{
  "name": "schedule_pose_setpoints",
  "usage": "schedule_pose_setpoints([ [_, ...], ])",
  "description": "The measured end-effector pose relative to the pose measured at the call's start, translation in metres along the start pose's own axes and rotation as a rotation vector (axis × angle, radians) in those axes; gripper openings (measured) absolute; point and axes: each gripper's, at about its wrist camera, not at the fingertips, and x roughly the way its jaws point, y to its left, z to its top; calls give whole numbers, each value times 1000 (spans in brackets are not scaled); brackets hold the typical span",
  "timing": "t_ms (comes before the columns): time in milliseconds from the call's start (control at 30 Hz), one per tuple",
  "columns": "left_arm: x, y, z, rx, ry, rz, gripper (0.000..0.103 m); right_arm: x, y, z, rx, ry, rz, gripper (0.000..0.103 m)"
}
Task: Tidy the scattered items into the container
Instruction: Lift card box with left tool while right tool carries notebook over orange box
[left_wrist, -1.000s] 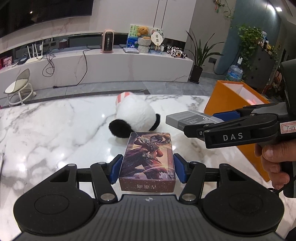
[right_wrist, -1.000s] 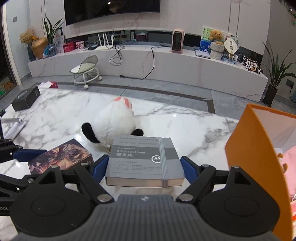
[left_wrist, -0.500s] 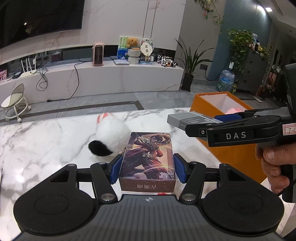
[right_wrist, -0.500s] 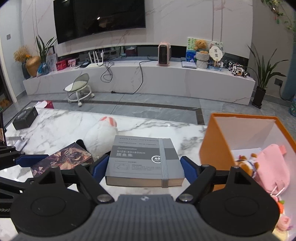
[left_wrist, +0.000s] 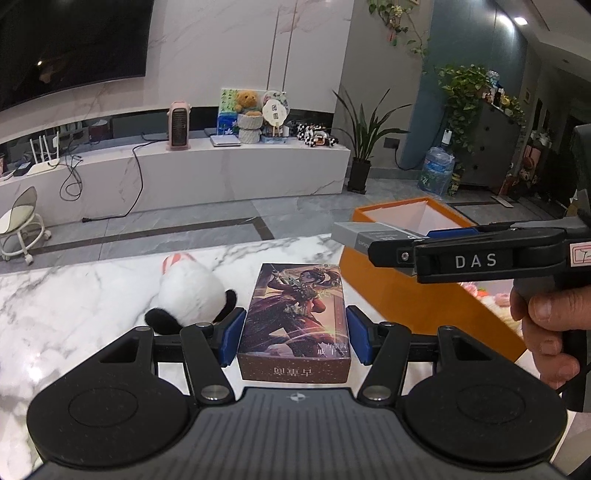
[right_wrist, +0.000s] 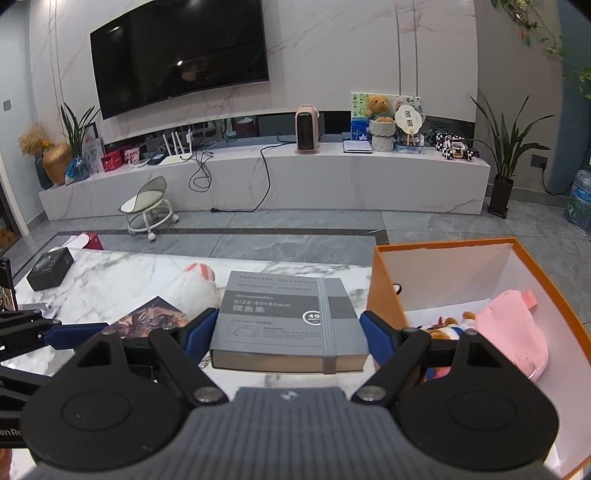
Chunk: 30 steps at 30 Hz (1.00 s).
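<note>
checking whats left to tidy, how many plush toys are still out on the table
1. A white plush toy with black ears lies on the marble table, beyond the left gripper. The other soft toys are already in the orange box; more may be hidden.

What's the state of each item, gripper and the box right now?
Left gripper: shut on card box.
Card box: held, off the table.
Right gripper: shut on notebook.
Notebook: held flat, beside the orange box, not yet inside.
Orange box: open-topped, pink pouch and small toy already inside.
Plush: lying on the marble table, ungrasped.
Black box: on the table, far left.
</note>
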Motion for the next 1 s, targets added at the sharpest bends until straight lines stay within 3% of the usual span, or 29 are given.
schedule_pose_setpoints([
  [1000, 12, -60, 27, -25, -76, -140, 68, -58, -68, 6, 133, -92, -106, 84],
])
